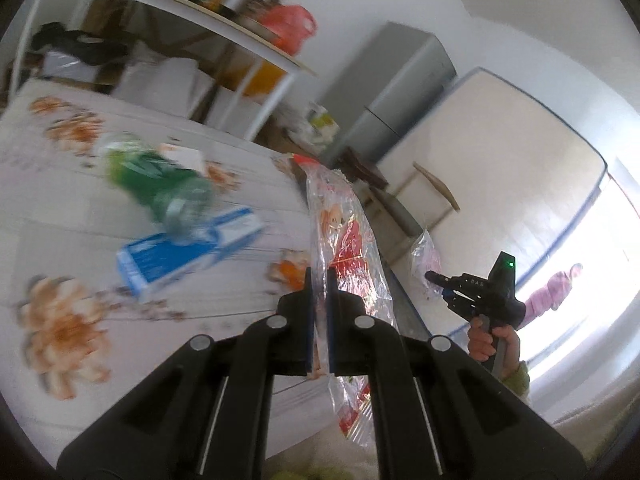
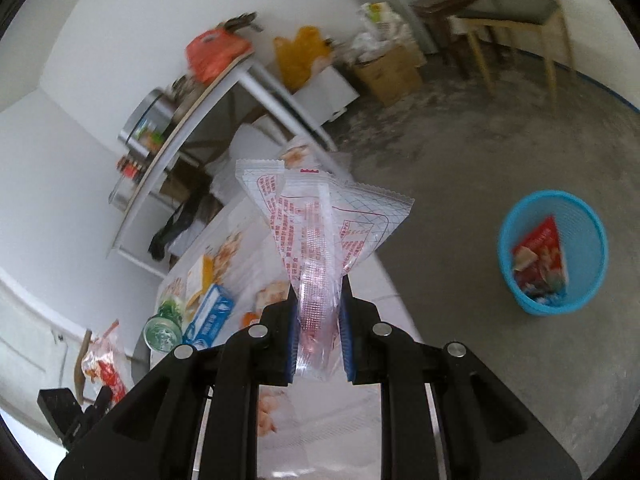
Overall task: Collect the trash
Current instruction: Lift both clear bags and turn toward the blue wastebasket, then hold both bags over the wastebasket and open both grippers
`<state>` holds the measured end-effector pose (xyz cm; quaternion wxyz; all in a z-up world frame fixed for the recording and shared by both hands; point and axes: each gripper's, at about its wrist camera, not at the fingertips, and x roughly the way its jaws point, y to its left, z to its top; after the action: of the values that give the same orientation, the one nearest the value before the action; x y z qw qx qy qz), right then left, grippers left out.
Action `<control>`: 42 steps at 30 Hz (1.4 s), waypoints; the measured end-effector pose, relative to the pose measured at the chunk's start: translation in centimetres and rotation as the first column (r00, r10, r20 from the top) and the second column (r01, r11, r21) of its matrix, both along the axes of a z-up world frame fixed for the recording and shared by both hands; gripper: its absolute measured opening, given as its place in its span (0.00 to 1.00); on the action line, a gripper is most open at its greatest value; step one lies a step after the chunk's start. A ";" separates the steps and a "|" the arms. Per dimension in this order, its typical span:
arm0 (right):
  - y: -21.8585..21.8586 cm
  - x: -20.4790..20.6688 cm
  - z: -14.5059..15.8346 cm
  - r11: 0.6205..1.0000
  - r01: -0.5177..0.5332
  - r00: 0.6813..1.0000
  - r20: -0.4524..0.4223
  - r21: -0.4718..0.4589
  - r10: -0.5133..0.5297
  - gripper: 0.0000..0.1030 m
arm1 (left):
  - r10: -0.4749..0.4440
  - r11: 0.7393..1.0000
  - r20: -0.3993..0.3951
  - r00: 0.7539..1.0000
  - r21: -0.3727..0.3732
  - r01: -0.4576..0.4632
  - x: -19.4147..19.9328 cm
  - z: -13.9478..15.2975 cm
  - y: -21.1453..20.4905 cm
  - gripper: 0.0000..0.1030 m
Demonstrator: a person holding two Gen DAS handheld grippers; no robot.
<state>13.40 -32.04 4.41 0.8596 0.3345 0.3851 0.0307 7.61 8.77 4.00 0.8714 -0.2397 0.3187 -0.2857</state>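
Note:
My left gripper is shut on a long clear wrapper with red print, held above the edge of the flowered table. The same wrapper shows at the lower left of the right wrist view, next to the left gripper. My right gripper is shut on a clear wrapper with red lettering, which fans out above the pads. The right gripper and its wrapper also appear at the right of the left wrist view. A blue mesh bin with red packaging inside stands on the floor.
On the table lie a green plastic bottle, a blue box and a small orange-white carton. A white shelf with pots and bags stands behind. A chair, a cardboard box and a grey cabinet stand around the concrete floor.

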 end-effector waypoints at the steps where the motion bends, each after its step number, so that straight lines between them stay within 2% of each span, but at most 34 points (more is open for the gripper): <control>1: -1.1 -0.9 -0.2 1.000 0.023 1.000 0.000 0.005 -0.023 0.17 | -0.014 1.000 0.000 1.000 0.004 0.014 0.4 0.0 -0.9 0.03; 13: -9.1 -7.3 -3.3 0.979 0.193 0.981 -0.025 0.073 -0.192 0.17 | -0.189 0.977 -0.026 0.982 0.094 0.191 5.1 0.1 -12.6 0.03; 24: -13.7 -10.4 -6.4 0.952 0.281 0.959 -0.066 0.117 -0.275 0.17 | -0.296 0.938 -0.062 0.953 0.171 0.302 7.6 -0.4 -21.5 0.03; 29: -15.2 -10.7 -8.3 0.940 0.314 0.948 -0.101 0.132 -0.303 0.17 | -0.333 0.907 -0.077 0.940 0.247 0.342 9.1 -0.5 -25.9 0.03; 32: -16.2 -10.9 -9.7 0.929 0.343 0.937 -0.129 0.141 -0.326 0.17 | -0.359 0.880 -0.095 0.928 0.297 0.371 10.5 -0.8 -28.9 0.03; 37: -18.0 -10.6 -12.5 0.910 0.390 0.913 -0.187 0.140 -0.363 0.17 | -0.399 0.812 -0.182 0.899 0.384 0.439 13.6 -3.0 -35.1 0.03; 41: -19.5 -9.2 -15.6 0.900 0.419 0.892 -0.242 0.123 -0.382 0.17 | -0.416 0.744 -0.264 0.870 0.452 0.493 15.9 -5.7 -40.0 0.03; 42: -19.8 -8.8 -16.2 0.899 0.422 0.888 -0.254 0.120 -0.383 0.17 | -0.427 0.710 -0.291 0.856 0.479 0.516 16.5 -7.0 -41.9 0.03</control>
<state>4.62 -51.79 -11.80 0.7661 0.4812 0.3974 -0.1534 24.13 -33.15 -2.96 0.7718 0.0837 0.5050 -0.3772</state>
